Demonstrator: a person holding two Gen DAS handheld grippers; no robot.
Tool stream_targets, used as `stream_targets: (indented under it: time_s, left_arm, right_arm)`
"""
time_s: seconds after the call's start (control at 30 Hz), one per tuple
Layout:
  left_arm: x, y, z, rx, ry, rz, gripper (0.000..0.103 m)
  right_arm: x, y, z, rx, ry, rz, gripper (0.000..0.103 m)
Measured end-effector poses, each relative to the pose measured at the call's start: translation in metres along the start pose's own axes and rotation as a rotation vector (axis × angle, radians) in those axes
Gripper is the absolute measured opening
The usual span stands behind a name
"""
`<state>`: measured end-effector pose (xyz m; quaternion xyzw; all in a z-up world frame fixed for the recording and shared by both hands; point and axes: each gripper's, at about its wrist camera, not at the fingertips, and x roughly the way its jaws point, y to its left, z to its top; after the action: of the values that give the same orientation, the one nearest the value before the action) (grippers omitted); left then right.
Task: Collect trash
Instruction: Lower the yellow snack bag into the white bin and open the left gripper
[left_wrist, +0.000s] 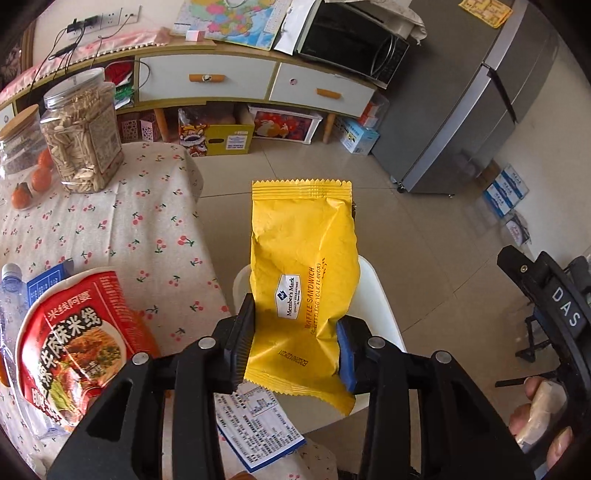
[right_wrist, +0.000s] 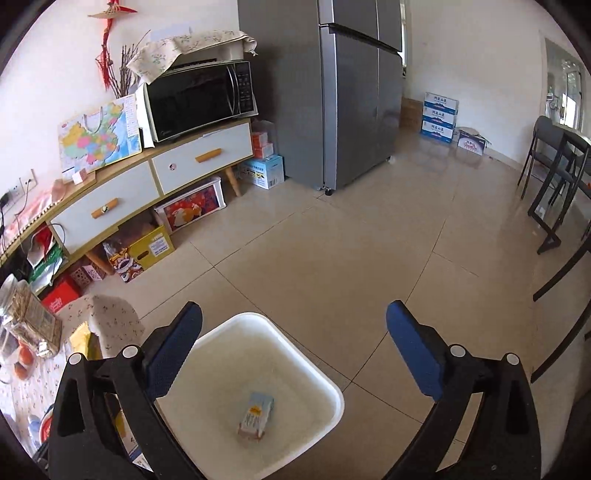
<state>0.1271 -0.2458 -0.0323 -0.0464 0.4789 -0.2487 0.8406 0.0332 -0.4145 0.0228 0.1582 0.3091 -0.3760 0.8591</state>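
Left gripper (left_wrist: 295, 343) pinching crinkled yellow foil snack wrapper (left_wrist: 303, 273), right gripper (right_wrist: 293, 354) wide, empty: best released squarely over white plastic square bin (right_wrist: 328, 384).

Beige tiled floor (right_wrist: 332, 258); far left a sideboard (right_wrist: 147, 184) bearing a microwave (right_wrist: 199, 99), grey fridge (right_wrist: 354, 92) right of it.

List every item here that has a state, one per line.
left gripper: shut on yellow wrapper
right gripper: open, empty
white bin: holds small carton
seed jar: lidded, upright
microwave: door closed
drawers: closed
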Motion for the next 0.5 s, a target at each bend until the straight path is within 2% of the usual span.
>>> stream_targets:
  time_s: [0.1, 0.2, 0.3, 0.5]
  left_arm:
    - [0.015, -0.013, 0.0, 0.002, 0.029, -0.03, 0.043]
    - [0.025, -0.024, -0.002, 0.006, 0.061, -0.042, 0.06]
    - [0.022, -0.029, -0.005, 0.027, 0.052, -0.028, 0.064]
    - [-0.002, -0.01, -0.011, 0.055, -0.03, 0.116, 0.071]
  right_arm:
    - [-0.002, -0.006, 0.002, 0.026, -0.01, -0.004, 0.096]
    - [-0.006, -0.012, 0.002, 0.045, -0.022, -0.007, 0.096]
    - [-0.008, -0.014, 0.003, 0.055, -0.03, -0.002, 0.096]
    - [-0.013, -0.005, 0.002, 0.041, -0.035, 0.037, 0.096]
